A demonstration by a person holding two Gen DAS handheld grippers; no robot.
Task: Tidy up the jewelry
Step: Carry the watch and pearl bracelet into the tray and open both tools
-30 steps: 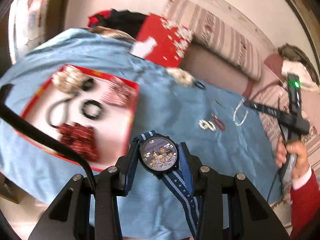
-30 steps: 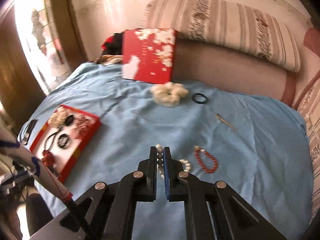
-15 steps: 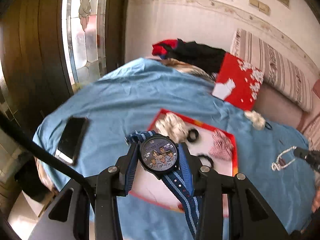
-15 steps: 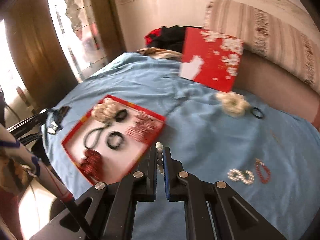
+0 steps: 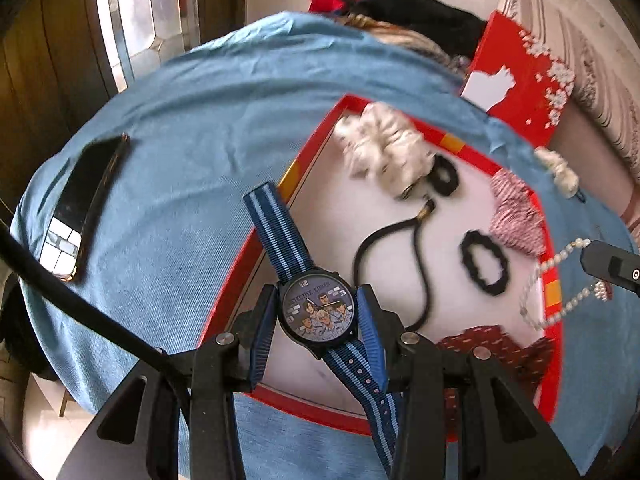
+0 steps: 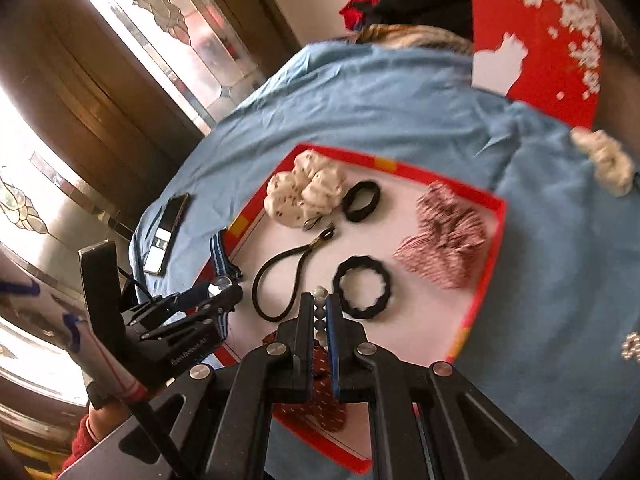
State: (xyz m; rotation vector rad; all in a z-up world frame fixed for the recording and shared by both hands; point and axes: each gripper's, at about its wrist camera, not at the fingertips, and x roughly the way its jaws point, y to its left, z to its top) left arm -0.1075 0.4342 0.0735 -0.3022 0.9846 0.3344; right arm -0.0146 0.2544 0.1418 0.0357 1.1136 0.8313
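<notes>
My left gripper [image 5: 318, 316] is shut on a cartoon-faced watch [image 5: 319, 313] with a blue striped strap, held just above the near left part of the red-rimmed white tray [image 5: 316, 140]. My right gripper [image 6: 319, 314] is shut on a white pearl bracelet [image 6: 320, 312], over the tray's near side; the bracelet hangs from it in the left wrist view [image 5: 556, 284]. The left gripper with the watch also shows in the right wrist view [image 6: 218, 290]. The tray [image 6: 486, 280] holds scrunchies, black hair ties and a black cord loop [image 6: 280, 280].
A phone [image 5: 86, 204] lies on the blue cloth left of the tray. A red box lid [image 5: 520, 80] leans at the back by dark clothes. A white scrunchie [image 6: 606, 160] and a beaded piece [image 6: 632, 346] lie on the cloth right of the tray.
Both grippers have swung left and moved down from the loose jewelry to over the tray, each keeping its hold. The tray now fills both views.
</notes>
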